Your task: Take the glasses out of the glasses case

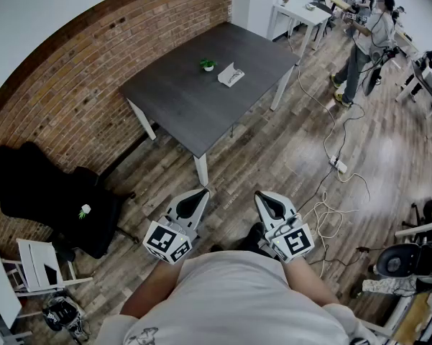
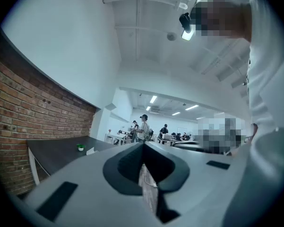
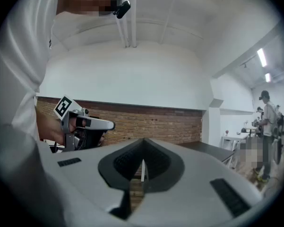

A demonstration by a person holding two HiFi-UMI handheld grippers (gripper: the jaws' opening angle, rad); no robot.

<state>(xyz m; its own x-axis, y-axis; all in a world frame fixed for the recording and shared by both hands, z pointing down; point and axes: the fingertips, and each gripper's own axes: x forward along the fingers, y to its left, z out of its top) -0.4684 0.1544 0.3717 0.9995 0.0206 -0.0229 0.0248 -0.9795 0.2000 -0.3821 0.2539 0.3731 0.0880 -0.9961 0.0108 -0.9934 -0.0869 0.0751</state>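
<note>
A pale glasses case (image 1: 231, 75) lies on the dark grey table (image 1: 180, 106) far ahead, beside a small green potted plant (image 1: 208, 65). I cannot tell whether it holds glasses. In the left gripper view the case (image 2: 90, 151) is a small white shape next to the plant (image 2: 80, 147). Both grippers are held close to the person's body, well short of the table, pointing level. My left gripper (image 1: 200, 192) is shut with nothing in it (image 2: 143, 145). My right gripper (image 1: 262, 195) is also shut and empty (image 3: 142, 141). The right gripper view shows the left gripper (image 3: 85, 126) beside it.
A brick wall (image 1: 93, 70) runs along the left. Black bags (image 1: 50, 192) and a white chair (image 1: 36, 264) stand at the lower left. Cables and a power strip (image 1: 338, 165) lie on the wooden floor at right. A person (image 1: 363, 42) stands by white desks (image 1: 305, 13) at the back right.
</note>
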